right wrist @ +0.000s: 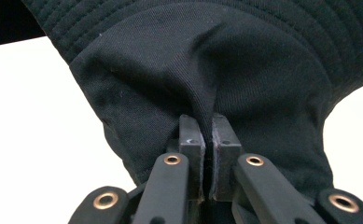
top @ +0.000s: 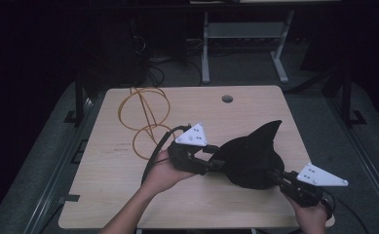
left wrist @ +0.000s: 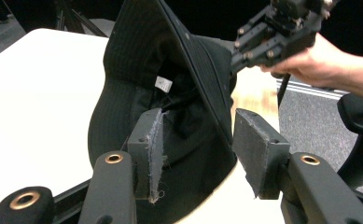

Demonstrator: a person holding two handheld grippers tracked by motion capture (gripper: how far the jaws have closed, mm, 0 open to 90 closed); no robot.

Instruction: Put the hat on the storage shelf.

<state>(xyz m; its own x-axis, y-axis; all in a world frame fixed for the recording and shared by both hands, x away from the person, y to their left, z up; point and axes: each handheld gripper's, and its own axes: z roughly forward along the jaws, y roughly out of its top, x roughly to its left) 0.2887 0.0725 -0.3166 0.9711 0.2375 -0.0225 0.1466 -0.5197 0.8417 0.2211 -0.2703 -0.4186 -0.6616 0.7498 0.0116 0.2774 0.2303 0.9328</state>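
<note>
One wooden table [top: 128, 195], seen from above in a dark room, with one small round hole [top: 227, 99] near its far edge. One black hat [top: 250, 158] with a stitched brim, resting right of the table's centre, one brim corner pointing up and away. Two handheld grippers, one in each of two hands. Left gripper [left wrist: 198, 140] at the hat's left side, jaws spread wide apart, one pad inside the hat's opening and the other outside the brim, not clamped on the fabric; one white label [left wrist: 163, 84] sewn inside the hat. Right gripper [right wrist: 206, 135] at the hat's near right side, jaws pressed together on a pinched fold of the black cloth. One orange cable [top: 143, 119] coiled in loose loops on the table's far left part, well apart from the hat. One grey desk frame [top: 245, 44] beyond the table.
</note>
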